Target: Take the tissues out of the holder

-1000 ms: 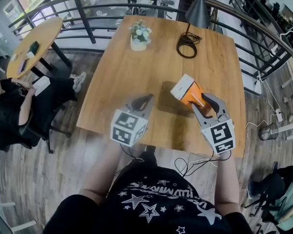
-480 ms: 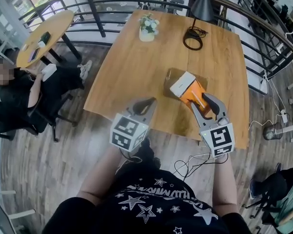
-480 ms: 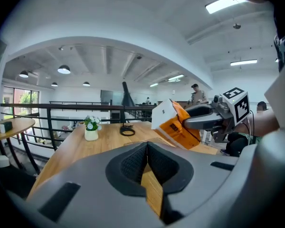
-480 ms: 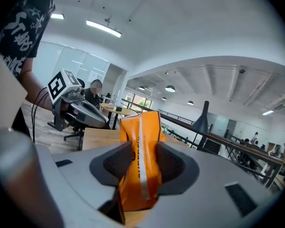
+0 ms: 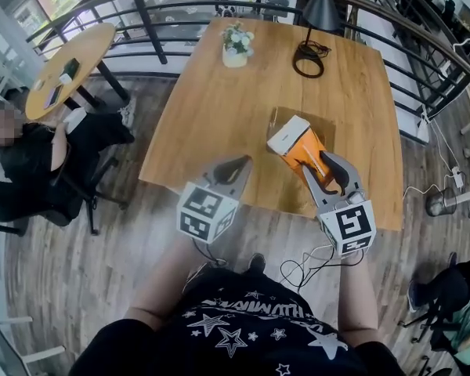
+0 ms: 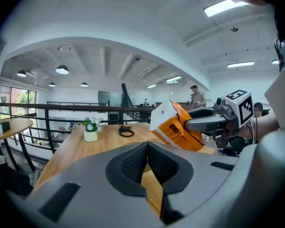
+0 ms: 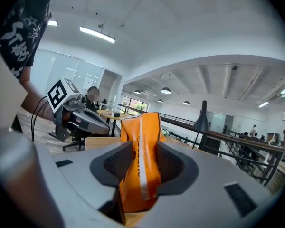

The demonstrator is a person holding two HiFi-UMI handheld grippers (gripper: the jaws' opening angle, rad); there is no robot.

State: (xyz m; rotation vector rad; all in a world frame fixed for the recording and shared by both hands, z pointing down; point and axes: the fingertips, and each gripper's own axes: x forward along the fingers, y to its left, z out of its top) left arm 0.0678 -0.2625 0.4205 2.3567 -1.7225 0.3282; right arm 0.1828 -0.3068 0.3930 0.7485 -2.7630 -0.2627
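My right gripper (image 5: 319, 163) is shut on an orange soft tissue pack (image 5: 307, 153) with a white end (image 5: 288, 135) and holds it tilted above the wooden table (image 5: 219, 124). In the right gripper view the pack (image 7: 140, 132) stands between the two pads (image 7: 118, 163), which press its sides and are closing slightly tighter. My left gripper (image 5: 233, 164) hovers at the table's near edge, shut and empty, its jaws meeting at the tips (image 6: 146, 148). From the left gripper view the pack (image 6: 178, 127) hangs in the right gripper's fingers (image 6: 204, 123). I cannot make out a separate holder.
A small flower pot (image 5: 236, 45), a coiled black cable (image 5: 307, 57) and a dark lamp (image 5: 323, 6) stand at the table's far end. A metal railing (image 5: 141, 18) runs behind. A seated person (image 5: 27, 159) and a round table (image 5: 66, 65) are at the left.
The head view has shifted a little. The right gripper keeps its hold on the orange pack, at about the same spot over the table. The left gripper stays shut near the front edge.
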